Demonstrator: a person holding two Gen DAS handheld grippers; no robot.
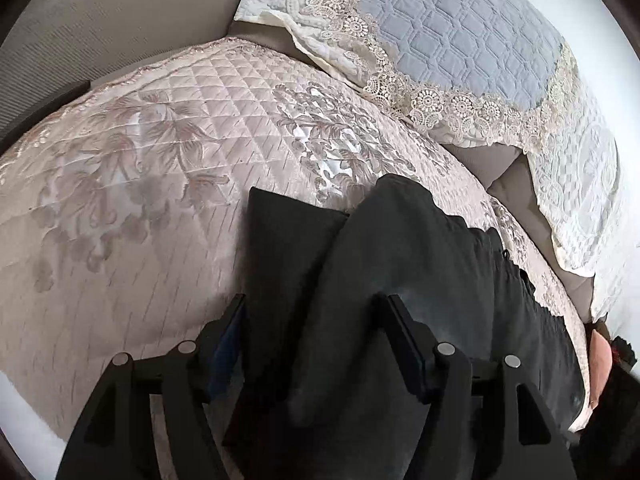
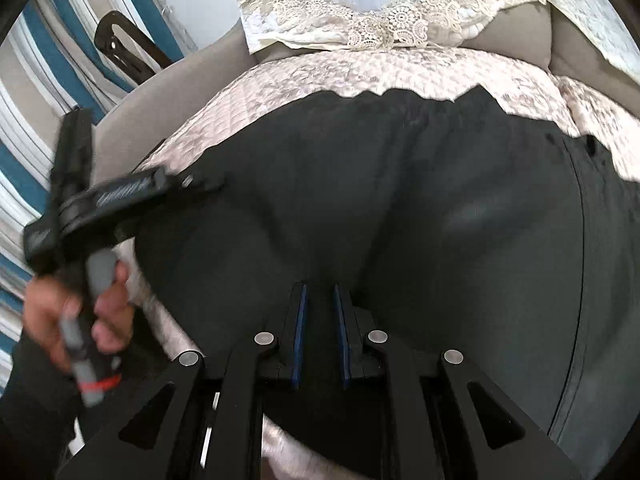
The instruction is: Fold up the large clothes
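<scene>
Black matte trousers [image 1: 400, 280] lie between the spread left tool [image 1: 316, 312]; right tool [image 2: 320, 292] pinches them.

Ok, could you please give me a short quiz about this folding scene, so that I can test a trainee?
1. True or false: the left gripper stands open.
2. What colour is the garment lying on the quilted cover? A) black B) white C) red
3. Short answer: what is between the pads of the right gripper?

Key: 1 true; 2 A; 3 the garment's fabric.
</scene>
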